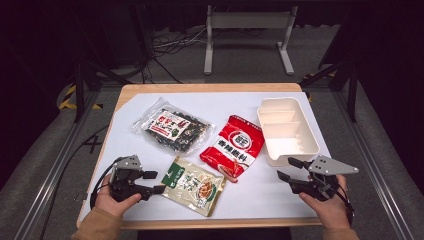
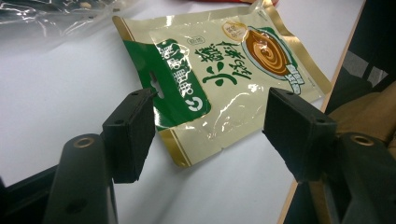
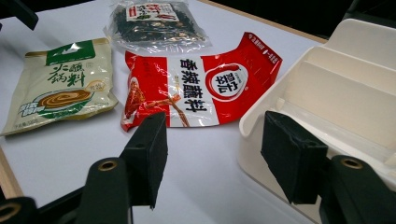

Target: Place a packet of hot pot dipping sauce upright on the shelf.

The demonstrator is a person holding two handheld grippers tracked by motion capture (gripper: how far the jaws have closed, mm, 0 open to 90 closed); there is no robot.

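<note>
Three food packets lie on the white table top [image 1: 260,200]. A cream and green sauce packet [image 1: 194,185] [image 2: 219,79] [image 3: 63,84] is nearest the front. Right of it lies a red seasoning packet [image 1: 234,146] [image 3: 196,88], and a clear bag of dark dried food [image 1: 172,126] [image 3: 156,21] sits further back. My left gripper [image 1: 153,182] [image 2: 210,133] stands open just left of the cream packet, whose corner lies between and beyond the jaws. My right gripper [image 1: 288,168] [image 3: 212,154] is open at the near end of a white divided tray [image 1: 287,130] [image 3: 355,88], touching nothing.
The table's wooden edge [image 1: 220,224] runs along the front, close to both hands. Beyond the table stand a white metal frame [image 1: 247,30], dark stands and cables on the floor. Bare white surface lies between the cream packet and the right gripper.
</note>
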